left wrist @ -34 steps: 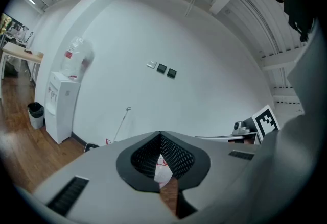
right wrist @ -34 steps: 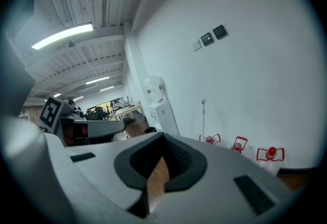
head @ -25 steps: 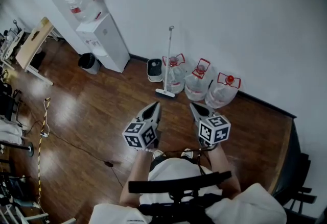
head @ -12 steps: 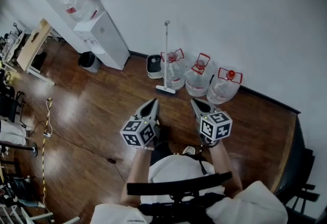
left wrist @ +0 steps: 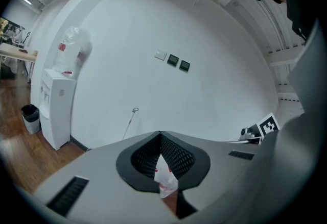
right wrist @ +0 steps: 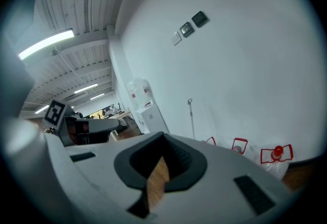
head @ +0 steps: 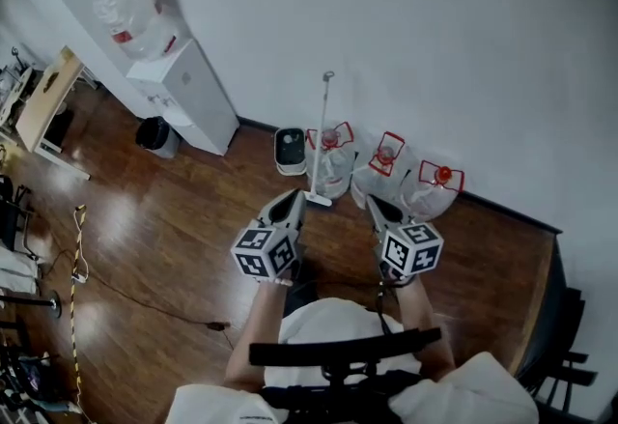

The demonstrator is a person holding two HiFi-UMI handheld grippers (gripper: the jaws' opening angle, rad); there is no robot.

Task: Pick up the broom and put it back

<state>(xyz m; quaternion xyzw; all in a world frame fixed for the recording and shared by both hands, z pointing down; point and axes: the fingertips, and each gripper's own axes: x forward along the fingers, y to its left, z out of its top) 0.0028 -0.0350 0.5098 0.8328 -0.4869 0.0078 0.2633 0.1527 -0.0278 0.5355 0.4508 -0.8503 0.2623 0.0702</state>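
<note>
The broom (head: 322, 132) leans upright against the white wall, its flat head (head: 317, 199) on the wood floor beside the water bottles. It also shows as a thin pole in the left gripper view, the broom (left wrist: 130, 123), and in the right gripper view, the broom (right wrist: 191, 116). My left gripper (head: 294, 199) points at the broom head from just short of it, jaws shut and holding nothing. My right gripper (head: 373, 203) is level with it to the right, jaws shut and empty, aimed at the bottles.
Three big water bottles (head: 382, 166) with red handles stand along the wall right of the broom. A small white container (head: 290, 150) sits left of it. Further left stand a water dispenser (head: 189, 96) and a dark bin (head: 153, 135). A cable (head: 145, 301) lies on the floor.
Both grippers have moved forward together toward the wall, so the broom and bottles now lie just past their tips. Their jaws have stayed shut.
</note>
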